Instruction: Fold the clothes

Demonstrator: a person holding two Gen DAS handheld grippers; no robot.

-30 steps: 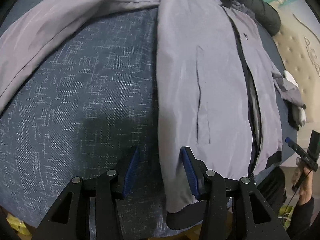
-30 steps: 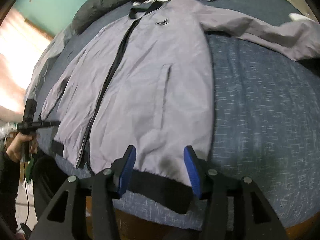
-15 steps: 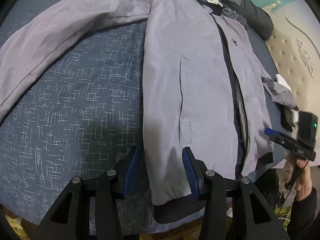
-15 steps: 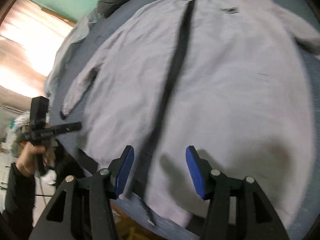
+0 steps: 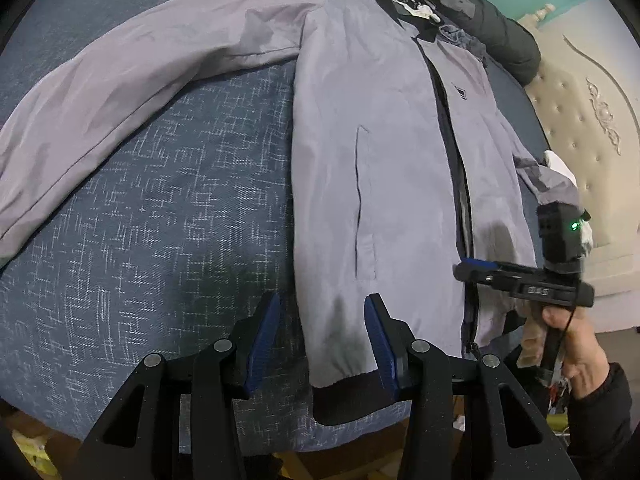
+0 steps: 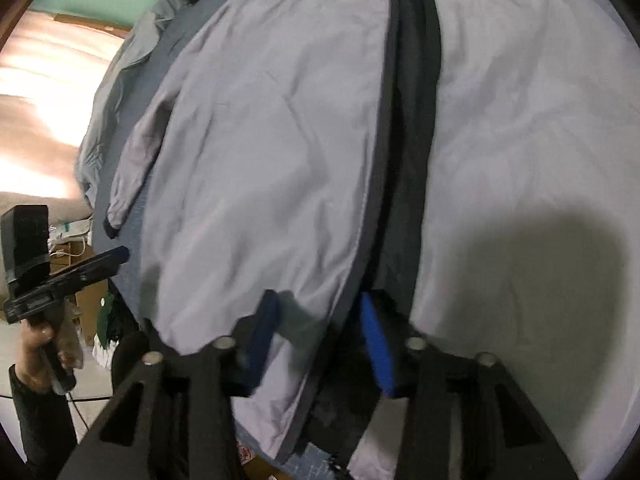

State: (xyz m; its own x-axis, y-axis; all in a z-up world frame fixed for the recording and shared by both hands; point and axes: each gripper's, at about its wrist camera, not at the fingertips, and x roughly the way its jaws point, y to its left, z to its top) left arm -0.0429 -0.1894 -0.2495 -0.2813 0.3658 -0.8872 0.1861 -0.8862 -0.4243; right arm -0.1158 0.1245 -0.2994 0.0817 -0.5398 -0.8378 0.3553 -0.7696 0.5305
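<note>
Left claw [image 5: 320,340] spread over jacket [image 5: 380,168] hem corner; right claw [image 6: 316,340] spread astride zipper [image 6: 404,160] at 6 o'clock. Jacket flat on bed [image 5: 180,200], sleeve [image 5: 140,80] out toward 9 o'clock; no fold visible.

The left wrist view looks from the bed's foot edge along the jacket [image 5: 384,152], standing off from its hem corner; the right wrist view sits much nearer, facing up the zipper [image 6: 404,160]. Both share the jacket front
</note>
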